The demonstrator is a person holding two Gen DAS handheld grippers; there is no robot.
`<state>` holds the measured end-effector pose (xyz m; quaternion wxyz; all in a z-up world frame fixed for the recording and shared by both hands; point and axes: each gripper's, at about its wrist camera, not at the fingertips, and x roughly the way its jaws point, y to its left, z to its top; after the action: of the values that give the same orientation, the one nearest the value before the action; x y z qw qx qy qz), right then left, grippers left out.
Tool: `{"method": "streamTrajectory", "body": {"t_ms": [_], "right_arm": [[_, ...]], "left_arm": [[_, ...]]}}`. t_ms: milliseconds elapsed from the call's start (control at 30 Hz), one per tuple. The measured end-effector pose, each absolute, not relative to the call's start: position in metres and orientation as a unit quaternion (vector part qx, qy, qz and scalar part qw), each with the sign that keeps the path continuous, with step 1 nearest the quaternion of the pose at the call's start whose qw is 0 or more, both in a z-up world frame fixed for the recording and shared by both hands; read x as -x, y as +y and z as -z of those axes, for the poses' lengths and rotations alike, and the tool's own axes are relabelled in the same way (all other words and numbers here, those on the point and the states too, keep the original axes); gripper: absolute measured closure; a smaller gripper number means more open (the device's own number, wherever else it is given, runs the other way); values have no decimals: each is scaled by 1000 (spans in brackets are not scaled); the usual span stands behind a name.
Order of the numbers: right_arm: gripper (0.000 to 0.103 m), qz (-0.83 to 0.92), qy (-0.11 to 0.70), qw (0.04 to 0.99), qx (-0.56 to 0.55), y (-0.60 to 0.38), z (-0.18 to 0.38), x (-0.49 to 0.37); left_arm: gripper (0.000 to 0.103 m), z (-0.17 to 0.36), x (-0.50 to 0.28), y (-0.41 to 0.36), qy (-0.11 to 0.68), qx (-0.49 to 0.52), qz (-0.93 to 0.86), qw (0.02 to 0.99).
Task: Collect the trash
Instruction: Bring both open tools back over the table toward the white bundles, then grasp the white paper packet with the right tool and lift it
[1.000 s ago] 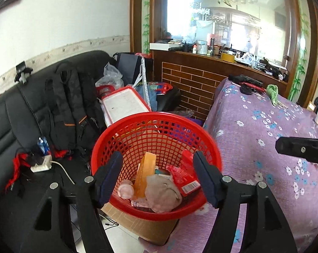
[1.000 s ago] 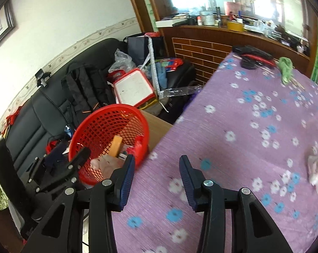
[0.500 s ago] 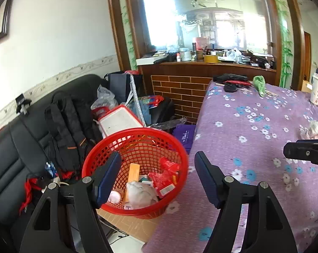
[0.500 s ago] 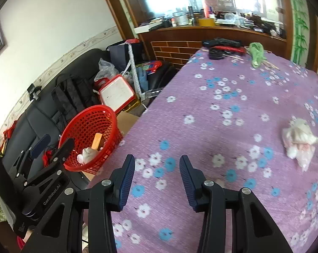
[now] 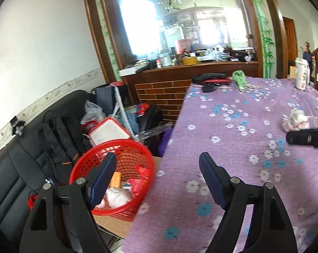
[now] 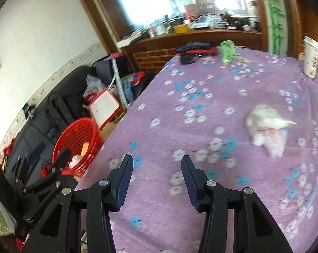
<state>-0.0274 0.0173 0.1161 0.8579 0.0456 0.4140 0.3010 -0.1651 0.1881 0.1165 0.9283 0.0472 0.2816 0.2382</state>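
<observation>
A crumpled white and pink wad of trash (image 6: 266,128) (image 5: 294,119) lies on the purple flowered tablecloth (image 6: 201,97) (image 5: 232,139). It is ahead and to the right of my right gripper (image 6: 157,162), whose jaws are opening with nothing between them. My left gripper (image 5: 157,159) hangs over the table's left edge, its jaws also opening and empty. The red mesh basket (image 5: 135,151) (image 6: 76,130) stands on a cardboard box beside the table, with wrappers and wads inside. One dark finger of the right gripper shows at the right edge of the left wrist view.
A black sofa (image 5: 17,168) piled with a backpack (image 5: 59,132), bags and a white board (image 5: 108,131) lies left of the table. At the table's far end are black and red tools (image 6: 194,51), a green cloth (image 6: 227,51) and a white cup (image 5: 302,76).
Both grippers have swung right, away from the basket and over the table. The basket has slid to the lower left of both views, the wad has come into sight, and both pairs of jaws stand wider.
</observation>
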Motion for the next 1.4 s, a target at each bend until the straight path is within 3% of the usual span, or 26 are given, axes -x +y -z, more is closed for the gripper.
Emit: {"method": "streamTrajectory", "body": {"t_ms": [500,600,1033,1233,1400], "right_arm": [[45,-173,412,883,-142,-132,-117,-34],[39,-173,429,874,-151,-134,-108,-55],[39,-169,506,782,-322,-136,-43,-138],[38,-169,549,760,-303,-105,-27,-167],[47,-180,547,762,-296,-95,-19,-175]], "left_arm": [[22,-96,114,109,353,-8,-70,933],[22,-96,104,94,362,-6,-48,931],[22,-87,78,71,383,-2,-18,924],[22,-83,72,73,385,-2,-17,923],[22,-78,66,78,390,1,-22,921]]}}
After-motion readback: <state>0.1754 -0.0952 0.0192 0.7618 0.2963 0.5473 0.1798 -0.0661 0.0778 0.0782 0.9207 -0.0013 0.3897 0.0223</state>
